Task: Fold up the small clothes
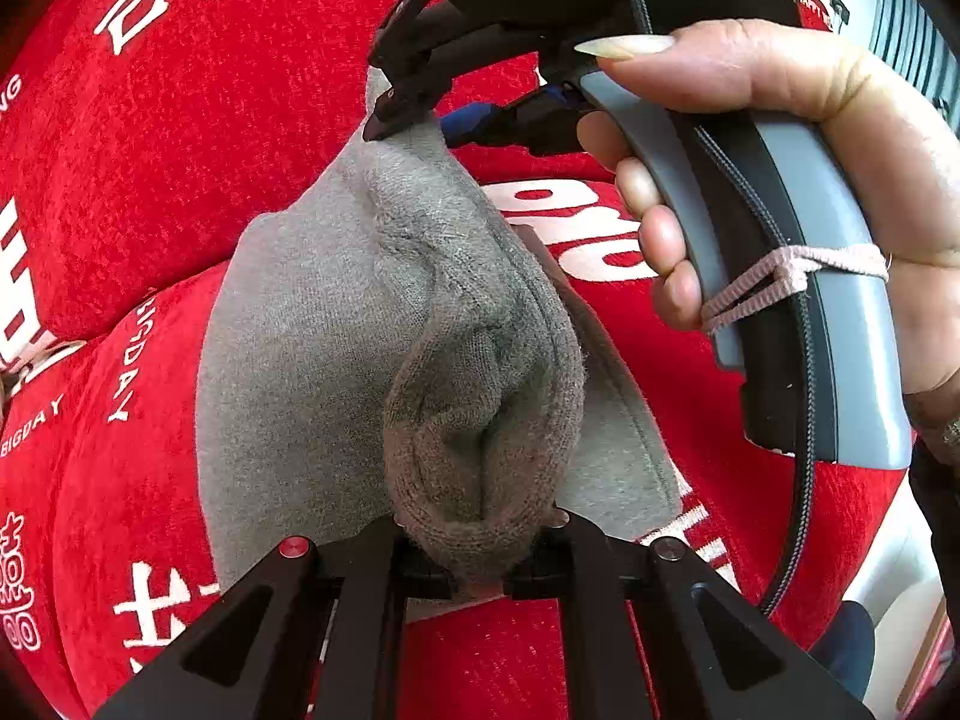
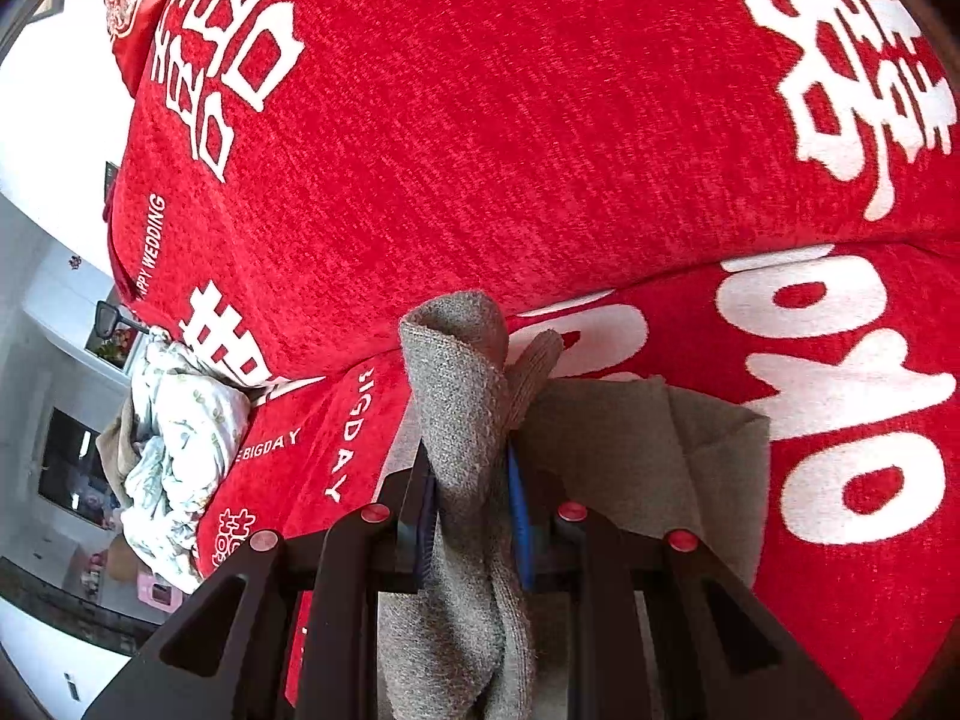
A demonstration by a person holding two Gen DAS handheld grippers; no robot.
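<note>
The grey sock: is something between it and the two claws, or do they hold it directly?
Nothing visible is between. The left claw is shut on one end of the grey sock, the right claw on the other.

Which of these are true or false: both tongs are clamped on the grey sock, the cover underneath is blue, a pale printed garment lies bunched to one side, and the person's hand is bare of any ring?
1. Both tongs grip the grey sock. True: the left tongs and right tongs are each shut on it.
2. The cover underneath is blue. False: the cover is red with white lettering.
3. A pale printed garment lies bunched to one side. True, at the left edge of the right wrist view.
4. The hand wears no ring. False: a ring shows at the frame's right edge.
</note>
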